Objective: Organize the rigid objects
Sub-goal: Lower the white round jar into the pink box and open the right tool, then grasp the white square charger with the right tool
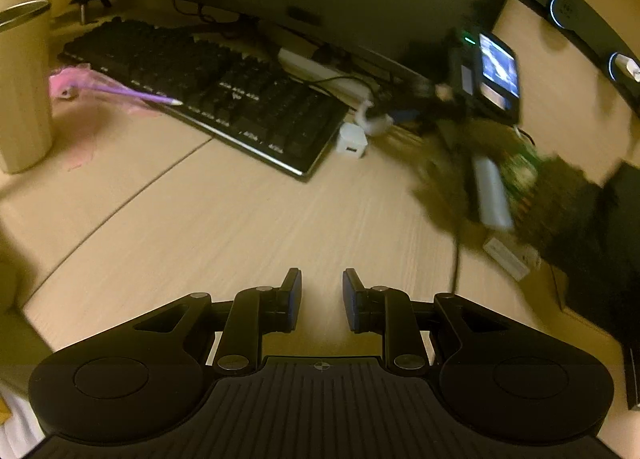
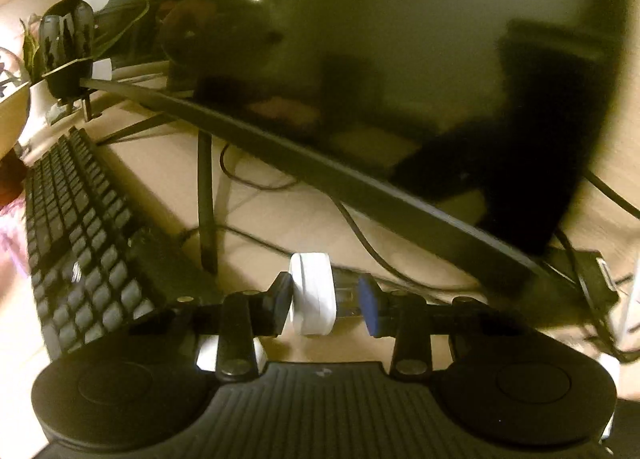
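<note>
Bottle (image 2: 320,295), white cap and clear body, sits sideways between the right tool's (image 2: 326,301) pads, clamped, above the counter (image 2: 280,219) near the keyboard (image 2: 80,243) and monitor (image 2: 400,59). Left tool (image 1: 322,299): jaws narrowly apart, nothing between them.

Both wrist views look steeply down, sharing the keyboard (image 1: 208,95) and monitor (image 2: 360,79).

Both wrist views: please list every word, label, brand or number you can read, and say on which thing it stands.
No text can be read.
Keyboard: key legends too blurred.
Phone screen: lit, contents blurred.
Flat white pack: print too small.
White-capped item in the right gripper: no print visible.
</note>
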